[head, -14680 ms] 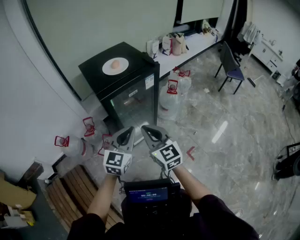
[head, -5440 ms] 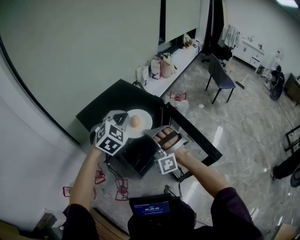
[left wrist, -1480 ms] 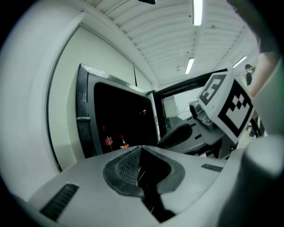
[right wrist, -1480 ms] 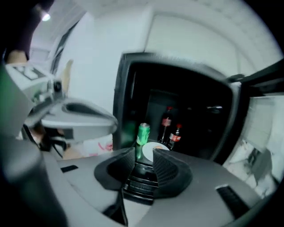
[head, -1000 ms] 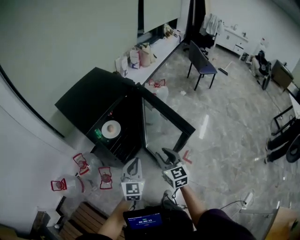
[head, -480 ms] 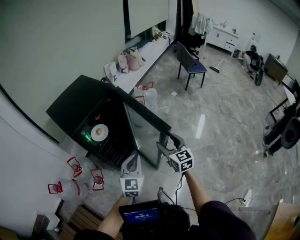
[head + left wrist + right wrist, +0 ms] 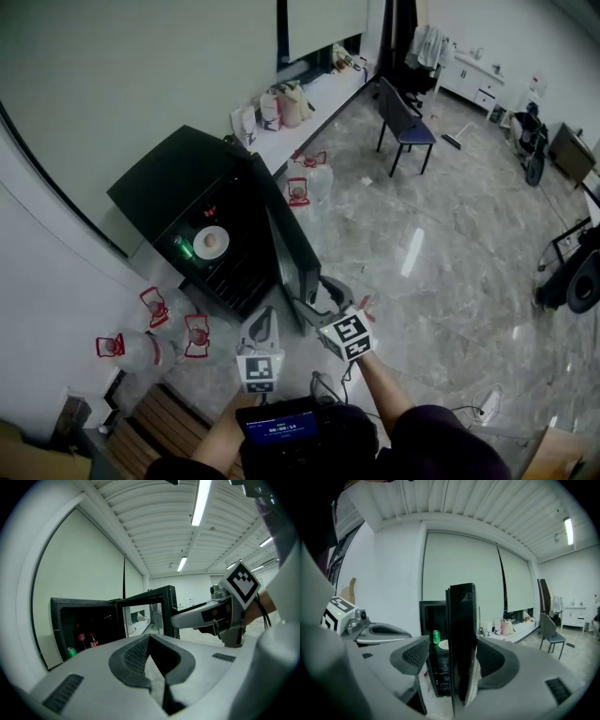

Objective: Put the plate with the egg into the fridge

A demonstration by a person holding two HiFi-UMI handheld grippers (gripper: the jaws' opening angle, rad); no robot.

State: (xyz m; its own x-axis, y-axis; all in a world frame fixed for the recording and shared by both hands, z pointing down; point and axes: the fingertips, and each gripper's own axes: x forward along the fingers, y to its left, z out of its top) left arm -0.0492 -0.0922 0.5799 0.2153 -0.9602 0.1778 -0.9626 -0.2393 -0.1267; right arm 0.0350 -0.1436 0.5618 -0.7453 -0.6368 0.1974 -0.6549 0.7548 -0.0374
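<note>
The white plate [image 7: 204, 249] with the egg [image 7: 212, 241] sits on a shelf inside the black fridge [image 7: 173, 178], beside a green can [image 7: 185, 248]. The fridge door [image 7: 286, 248] stands partly open. My right gripper [image 7: 314, 295] straddles the door's free edge and its jaws are opening; in the right gripper view [image 7: 454, 653] the door edge stands between the pads with a gap on the left. The plate [image 7: 443, 644] shows just past that door. My left gripper [image 7: 265, 321] hangs shut and empty in front of the fridge, seen the same in its own view [image 7: 149, 638].
Several water jugs with red handles [image 7: 155, 306] stand on the floor left of the fridge, and more [image 7: 305, 183] behind the door. A white counter with bags [image 7: 291, 98] and a chair [image 7: 405, 117] lie beyond. Wooden slats [image 7: 150, 422] are at bottom left.
The right gripper has moved up to the door's edge and its jaws have spread around it. The door has swung partway toward the fridge. The left gripper stays shut.
</note>
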